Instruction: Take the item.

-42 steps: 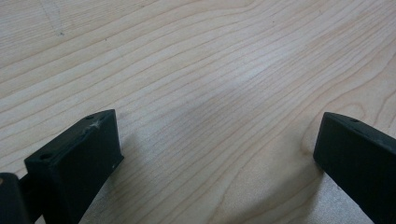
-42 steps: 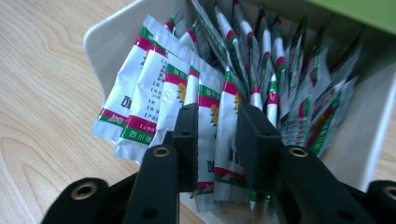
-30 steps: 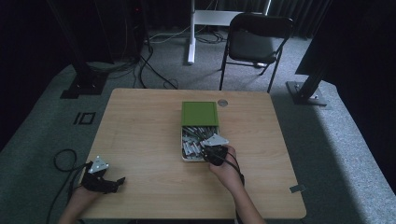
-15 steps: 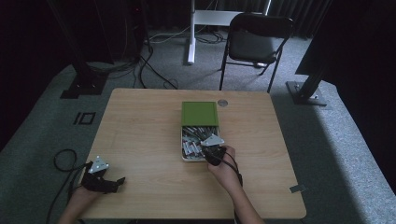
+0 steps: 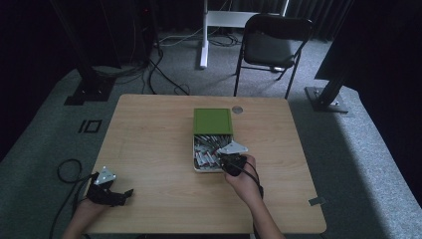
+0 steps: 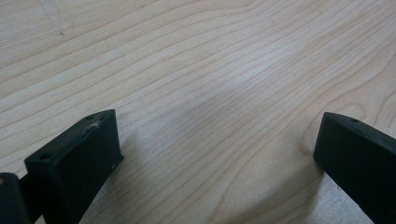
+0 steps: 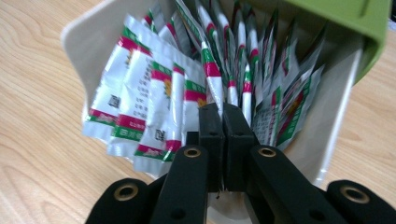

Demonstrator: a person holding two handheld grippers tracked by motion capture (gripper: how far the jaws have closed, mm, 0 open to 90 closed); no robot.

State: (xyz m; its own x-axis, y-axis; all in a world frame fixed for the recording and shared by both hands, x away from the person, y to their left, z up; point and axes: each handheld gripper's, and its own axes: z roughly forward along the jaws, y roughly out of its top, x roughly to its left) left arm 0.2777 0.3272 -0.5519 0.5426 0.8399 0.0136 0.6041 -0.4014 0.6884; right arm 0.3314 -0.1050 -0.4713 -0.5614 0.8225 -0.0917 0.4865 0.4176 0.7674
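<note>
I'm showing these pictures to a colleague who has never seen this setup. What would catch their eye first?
Most striking is the white box near the middle of the wooden table, crammed with red, green and white sachets, its green lid slid partway back. The right gripper sits at the sachets with its jaws pressed together, apparently pinching one sachet's edge. Far off at the table's near left corner, the left gripper rests wide open over bare wood.

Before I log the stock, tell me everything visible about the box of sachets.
The box is a shallow, pale, plastic-looking rectangular tray lying flat at mid-table. A green lid covers its far half; the near half is open. Inside, white sachets with red and green bands stand loosely packed, some leaning. The right tool, jaws together, reaches among them; whether it pinches one is unclear.
</note>
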